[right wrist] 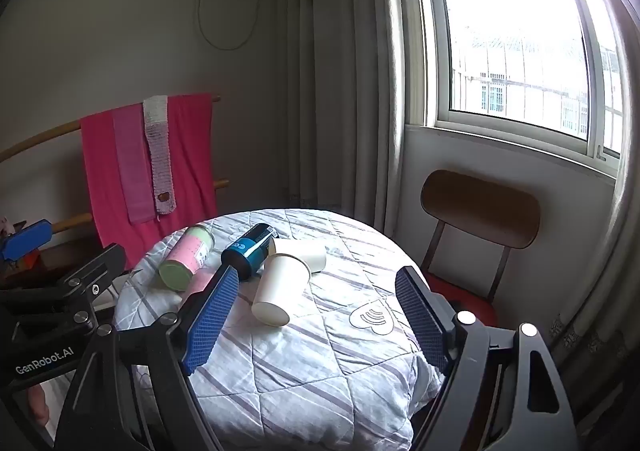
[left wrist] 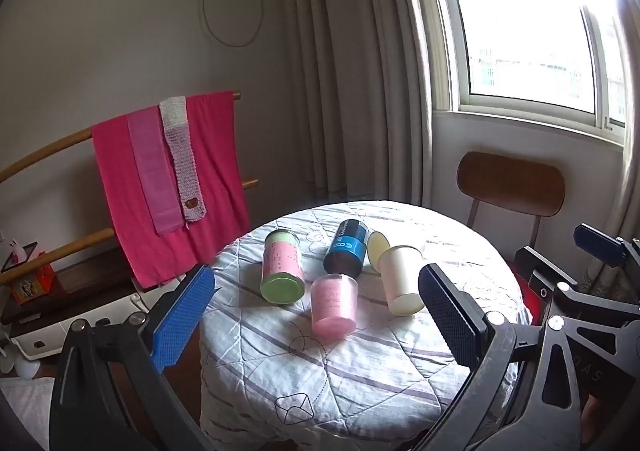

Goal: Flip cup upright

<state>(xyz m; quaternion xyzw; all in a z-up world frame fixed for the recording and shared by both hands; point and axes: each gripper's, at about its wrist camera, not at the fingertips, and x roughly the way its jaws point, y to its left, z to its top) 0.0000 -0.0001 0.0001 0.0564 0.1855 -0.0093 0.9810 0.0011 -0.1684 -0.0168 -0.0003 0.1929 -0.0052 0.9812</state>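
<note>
Several cups lie on their sides on a round table with a quilted cloth: a pink-and-green cup, a dark blue cup, a pink cup, a white paper cup and a second pale cup behind it. My left gripper is open and empty, held above the near part of the table. My right gripper is open and empty, above the table in front of the white paper cup. The blue cup and pink-and-green cup lie left of it.
A wooden chair stands behind the table on the right, under a window. A rack with pink towels stands on the left by the wall. Curtains hang behind the table.
</note>
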